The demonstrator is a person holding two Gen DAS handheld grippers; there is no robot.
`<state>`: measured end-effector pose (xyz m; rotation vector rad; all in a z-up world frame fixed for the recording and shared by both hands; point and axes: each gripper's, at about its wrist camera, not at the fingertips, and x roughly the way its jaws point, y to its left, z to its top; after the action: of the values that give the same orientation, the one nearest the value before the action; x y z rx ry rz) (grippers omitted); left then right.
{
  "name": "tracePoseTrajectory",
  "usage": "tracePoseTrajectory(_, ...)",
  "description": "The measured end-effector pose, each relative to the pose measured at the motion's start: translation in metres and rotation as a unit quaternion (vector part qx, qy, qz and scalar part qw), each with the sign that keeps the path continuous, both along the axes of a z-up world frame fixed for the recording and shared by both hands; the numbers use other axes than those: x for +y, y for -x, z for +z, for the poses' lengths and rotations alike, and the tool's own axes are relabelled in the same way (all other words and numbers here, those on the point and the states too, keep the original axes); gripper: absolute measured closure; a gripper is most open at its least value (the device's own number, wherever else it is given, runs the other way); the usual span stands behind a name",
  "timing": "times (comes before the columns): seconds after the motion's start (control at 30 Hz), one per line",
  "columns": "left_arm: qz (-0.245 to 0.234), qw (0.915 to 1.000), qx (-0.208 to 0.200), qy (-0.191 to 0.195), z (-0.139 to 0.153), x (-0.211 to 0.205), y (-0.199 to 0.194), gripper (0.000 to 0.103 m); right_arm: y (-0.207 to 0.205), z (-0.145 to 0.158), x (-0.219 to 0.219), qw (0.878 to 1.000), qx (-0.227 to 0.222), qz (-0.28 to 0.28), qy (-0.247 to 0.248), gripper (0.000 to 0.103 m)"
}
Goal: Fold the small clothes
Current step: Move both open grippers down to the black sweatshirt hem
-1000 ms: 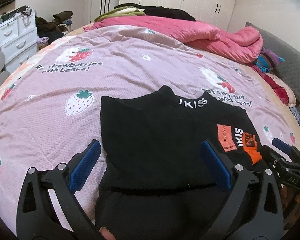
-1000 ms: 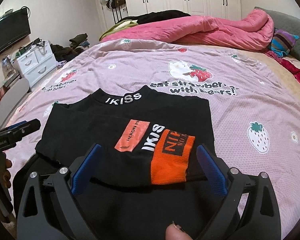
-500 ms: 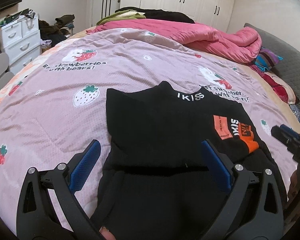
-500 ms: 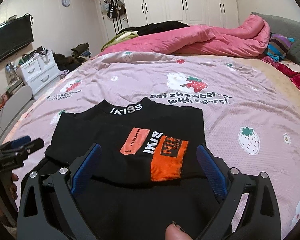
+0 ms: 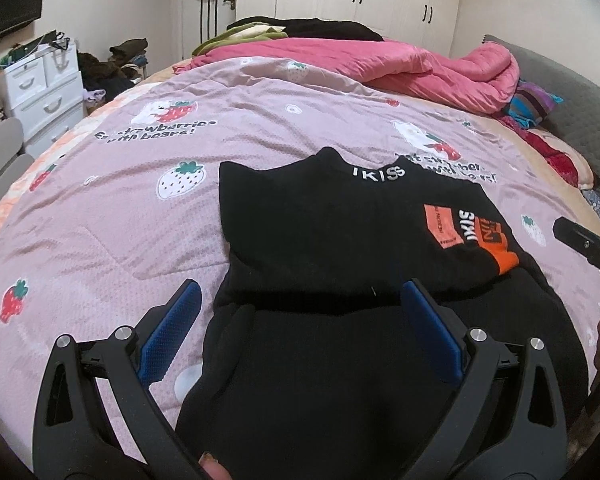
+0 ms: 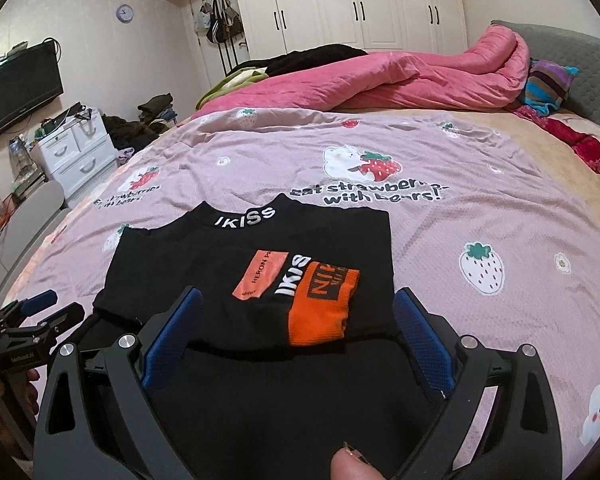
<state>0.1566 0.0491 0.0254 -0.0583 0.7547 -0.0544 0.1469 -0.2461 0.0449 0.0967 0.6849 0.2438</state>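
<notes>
Garment: a black top (image 5: pixel 320 232) lies flat on the bed, sleeves folded in over its body, the neckband at 12 o'clock with white letters reading IKISS.
Sleeve: the folded sleeve (image 6: pixel 312 300) crosses the chest; its cuff is orange and carries an orange patch and white lettering, and in the right wrist view it lies between the blue pads.
Lower half: the hem part of the top runs toward 6 o'clock, under both tools; a fold line crosses it just beyond the pads in the left wrist view.
Left gripper (image 5: pixel 300 320): spread wide, nothing between the blue pads (image 5: pixel 172 328); it hovers over the top's lower left part, one pad over the bedspread at 9 o'clock, the other over black cloth. Whether it touches the cloth I cannot tell.
Right gripper (image 6: pixel 296 324): also spread wide and pinching nothing, above the lower right part of the top, the orange cuff just ahead of it.
Other tool seen: from the right wrist view the left gripper's tip shows at 8 o'clock; from the left wrist view the right tool's dark tip shows at 3 o'clock.
Bedspread (image 6: pixel 460 208): mauve, printed with strawberries, bears and text.
Quilt (image 6: pixel 380 80): pink, bunched at 12 o'clock, well apart from the top.
Drawers (image 5: pixel 44 88): white chest at 10 o'clock beside the bed.
</notes>
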Motion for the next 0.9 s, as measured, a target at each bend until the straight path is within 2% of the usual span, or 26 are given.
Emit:
tracePoseTrajectory(0.33, 0.005, 0.9999, 0.012, 0.000, -0.013, 0.004, 0.017, 0.009, 0.018, 0.001, 0.002, 1.000, -0.004, 0.004, 0.002, 0.007)
tracePoseTrajectory(0.9, 0.021, 0.9996, 0.017, 0.008, -0.019, 0.016, 0.043, 0.009, 0.051, -0.006, 0.001, 1.000, -0.002, 0.002, 0.001, 0.007)
